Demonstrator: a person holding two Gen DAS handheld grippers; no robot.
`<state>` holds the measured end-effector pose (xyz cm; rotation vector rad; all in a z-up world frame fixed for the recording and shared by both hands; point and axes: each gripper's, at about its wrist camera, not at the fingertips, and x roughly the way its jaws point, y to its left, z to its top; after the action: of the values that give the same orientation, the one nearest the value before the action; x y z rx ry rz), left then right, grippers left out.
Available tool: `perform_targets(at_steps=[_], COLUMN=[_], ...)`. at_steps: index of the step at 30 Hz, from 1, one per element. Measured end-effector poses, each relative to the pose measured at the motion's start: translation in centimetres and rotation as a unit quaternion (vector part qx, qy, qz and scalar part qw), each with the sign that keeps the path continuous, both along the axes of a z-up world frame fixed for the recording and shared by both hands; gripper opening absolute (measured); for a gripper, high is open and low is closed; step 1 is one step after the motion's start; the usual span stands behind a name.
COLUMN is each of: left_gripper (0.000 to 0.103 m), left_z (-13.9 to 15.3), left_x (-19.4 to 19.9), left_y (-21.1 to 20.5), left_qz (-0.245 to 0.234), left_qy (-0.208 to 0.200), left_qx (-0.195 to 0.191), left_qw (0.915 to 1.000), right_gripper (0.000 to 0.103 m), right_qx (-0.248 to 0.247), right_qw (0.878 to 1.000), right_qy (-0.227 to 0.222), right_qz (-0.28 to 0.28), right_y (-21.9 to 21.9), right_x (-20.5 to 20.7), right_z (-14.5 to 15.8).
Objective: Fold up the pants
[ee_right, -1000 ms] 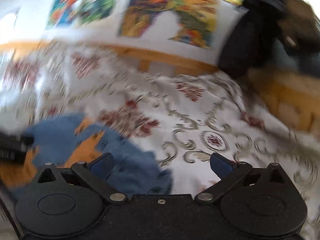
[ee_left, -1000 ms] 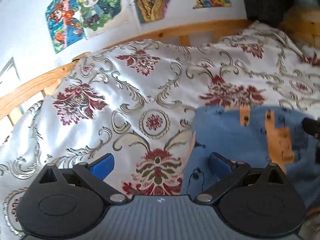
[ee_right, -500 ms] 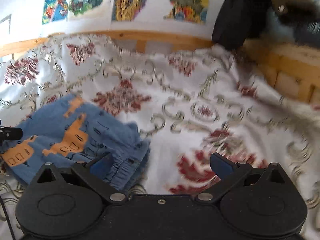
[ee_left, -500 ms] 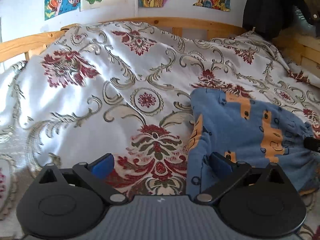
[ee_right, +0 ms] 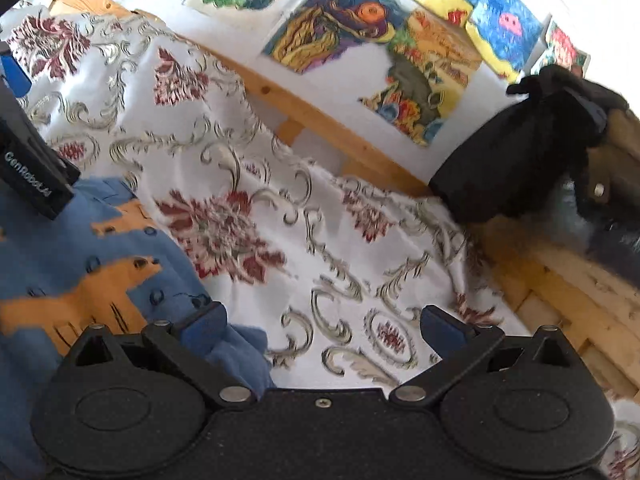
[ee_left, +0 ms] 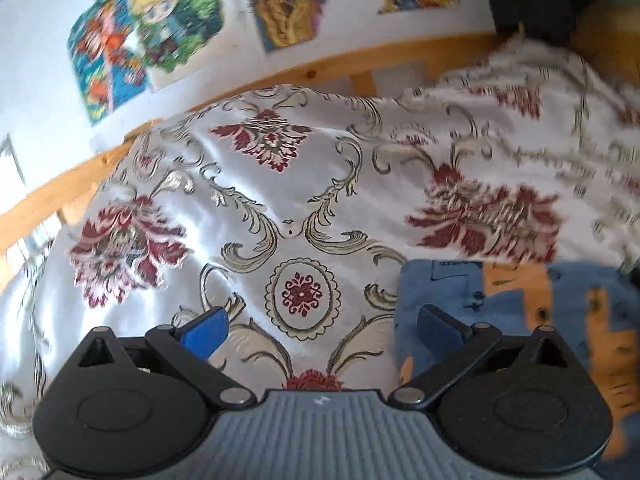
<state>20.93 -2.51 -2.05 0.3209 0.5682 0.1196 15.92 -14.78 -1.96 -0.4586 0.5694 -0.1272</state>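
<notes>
Left wrist view: your left gripper has its jaws spread wide, empty, over the bedspread, with the pants just under its right finger. Right wrist view: your right gripper is likewise wide and empty, its left finger above the crumpled blue edge. The pants lie bunched on the bed between both tools. Judgement: no grasp is made yet. Next, each gripper must close on an outer edge.
</notes>
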Motion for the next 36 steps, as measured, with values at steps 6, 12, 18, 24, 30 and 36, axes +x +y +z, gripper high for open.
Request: perform_targets(at_steps=[6,12,18,24,30,36], left_gripper=[0.103,0.103,0.103,0.103,0.103,0.103], left_z=[-1.6,-0.5,1.4,2.1,1.2,0.6], left_x=[1.0,0.1,-3.4,-6.2,-7.8,-8.5], left_y=[1.5,3.0,4.0,3.8,3.4,4.0], left_qz=[0.002,0.036,0.05,0.042,0.029,0.011], left_qy=[0.006,0.002,0.024,0.067,0.093,0.1], left_qx=[-0.01,-0.013,-0.05,-0.097,-0.107,-0.111], left_qw=[0.9999,0.9993,0.9972,0.9921,0.9895,0.9888], right_gripper=[0.102,0.102,0.102,0.102,0.102,0.102], right_qx=[0.058,0.139,0.175,0.173,0.186,0.177], right_qw=[0.997,0.988,0.983,0.978,0.968,0.959], right_qy=[0.014,0.004,0.049,0.104,0.166,0.223], right_qz=[-0.043,-0.061,0.019,0.052,0.025,0.008], right_y=[-3.5,-5.7,-3.0,-1.1,-1.9,-3.6], right_x=[1.1,-0.3,-2.8,-4.6,-6.0,-6.3], right_z=[-0.4,2.3,4.9,5.6,5.1,4.2])
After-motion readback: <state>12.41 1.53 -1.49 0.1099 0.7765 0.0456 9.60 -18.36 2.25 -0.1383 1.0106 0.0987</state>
